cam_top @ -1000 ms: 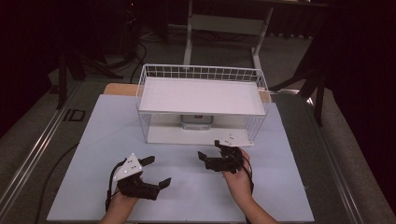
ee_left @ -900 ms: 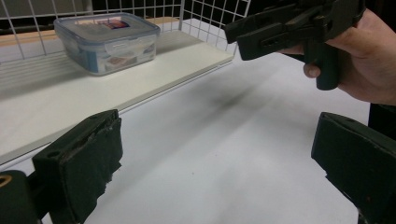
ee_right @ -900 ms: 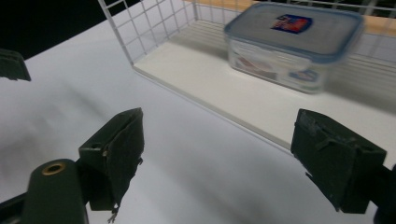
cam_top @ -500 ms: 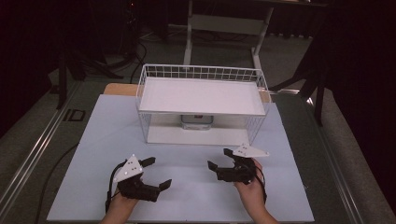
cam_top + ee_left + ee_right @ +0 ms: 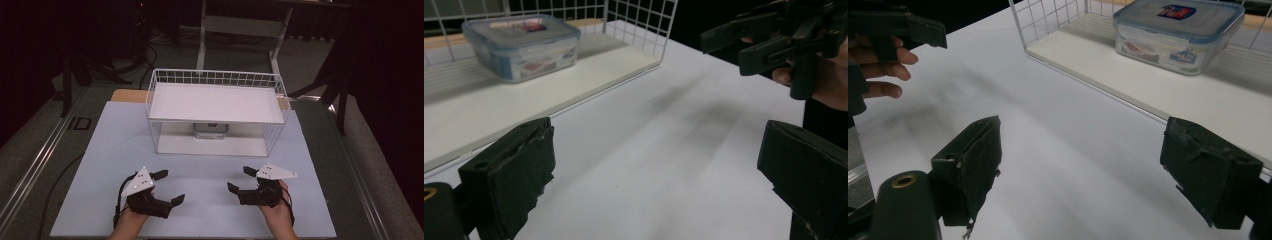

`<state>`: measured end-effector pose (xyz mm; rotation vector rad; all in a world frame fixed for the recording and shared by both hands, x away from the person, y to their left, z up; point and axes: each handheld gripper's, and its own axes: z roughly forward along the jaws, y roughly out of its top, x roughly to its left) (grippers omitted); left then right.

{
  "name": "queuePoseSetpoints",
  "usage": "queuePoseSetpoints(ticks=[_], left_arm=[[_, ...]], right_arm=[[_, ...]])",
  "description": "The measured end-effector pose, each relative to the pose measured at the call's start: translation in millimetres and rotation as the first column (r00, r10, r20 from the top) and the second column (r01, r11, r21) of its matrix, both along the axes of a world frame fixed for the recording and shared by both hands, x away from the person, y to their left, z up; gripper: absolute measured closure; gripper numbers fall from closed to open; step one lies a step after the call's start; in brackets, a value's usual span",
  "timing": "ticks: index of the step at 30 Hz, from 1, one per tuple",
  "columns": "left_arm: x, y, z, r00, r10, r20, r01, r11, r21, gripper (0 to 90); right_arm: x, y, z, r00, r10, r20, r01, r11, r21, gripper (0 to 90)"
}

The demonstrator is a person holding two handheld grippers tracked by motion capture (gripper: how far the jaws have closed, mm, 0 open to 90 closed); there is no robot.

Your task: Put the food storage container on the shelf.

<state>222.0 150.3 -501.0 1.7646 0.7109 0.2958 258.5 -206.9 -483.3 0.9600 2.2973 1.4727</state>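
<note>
Hovering low over the near edge of the table (image 5: 115,135), both tongs gape wide with nothing between their jaws. The left tongs (image 5: 167,187) sit toward the near left corner, the right tongs (image 5: 240,180) toward the near right, and the two point inward at each other. The box (image 5: 211,131), a clear lidded container, rests on the lower shelf of the wire basket (image 5: 272,82) at the far middle of the table, tucked under the white upper shelf. It lies ahead of both tongs, roughly midway between them, so neither hand looks clearly nearer. In the gripper views the box (image 5: 521,45) (image 5: 1178,32) shows its long side toward the basket's open front, its long axis running along the table's far edge. Any reach would likely go forward and under the upper shelf.
</note>
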Motion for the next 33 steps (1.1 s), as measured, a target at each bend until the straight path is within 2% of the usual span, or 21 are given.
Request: queuePoseSetpoints(ticks=[5,7,11,13,14,18,23,29,33], left_arm=[[-0.7,-2.9,-1.2,0.9999,-0.017,-0.003,0.017,0.9998,0.007,3.1],[0.3,-3.9,-2.1,0.9998,-0.019,-0.008,0.019,0.9998,0.004,3.0],[0.1,-5.2,-1.7,0.9996,-0.027,-0.006,0.027,0.9996,0.005,3.0],[-0.4,-5.3,-1.5,0.9995,-0.031,-0.001,0.031,0.9995,0.009,3.0],[-0.5,-5.3,-1.6,0.9995,-0.032,0.0,0.032,0.9994,0.01,3.0],[0.1,-5.1,-1.8,0.9995,-0.03,-0.002,0.03,0.9995,0.004,3.0],[0.0,-6.8,-2.4,0.9994,-0.033,0.0,0.033,0.9994,0.01,3.0],[0.4,-10.1,-4.2,0.9989,-0.047,-0.003,0.047,0.9987,0.017,3.0],[0.2,-11.3,-5.7,0.9989,-0.046,-0.003,0.046,0.9988,0.016,3.0]], right_arm=[[-9.0,-9.2,1.8,0.9993,0.034,0.014,-0.034,0.999,-0.013,16.4],[-9.3,-11.8,1.6,0.9989,0.045,0.013,-0.045,0.999,-0.004,16.3],[-11.0,-20.9,1.4,0.9993,0.036,0.01,-0.036,0.999,0.001,16.4],[-11.7,-24.8,-0.1,0.9988,0.048,0.008,-0.048,0.999,-0.003,16.4],[-13.2,-29.1,-2.7,0.9989,0.047,0.01,-0.046,0.999,-0.023,16.4],[-13.9,-36.2,-6.9,0.9991,0.041,0.005,-0.041,0.999,-0.015,16.3],[-7.0,-43.6,-15.4,0.998,0.063,0.005,-0.063,0.998,0.011,16.0],[-1.6,-45.4,-21.8,0.9976,0.067,0.019,-0.067,0.998,-0.014,16.0],[1.0,-48.3,-27.3,0.998,0.062,0.008,-0.062,0.998,-0.032,16.0]])
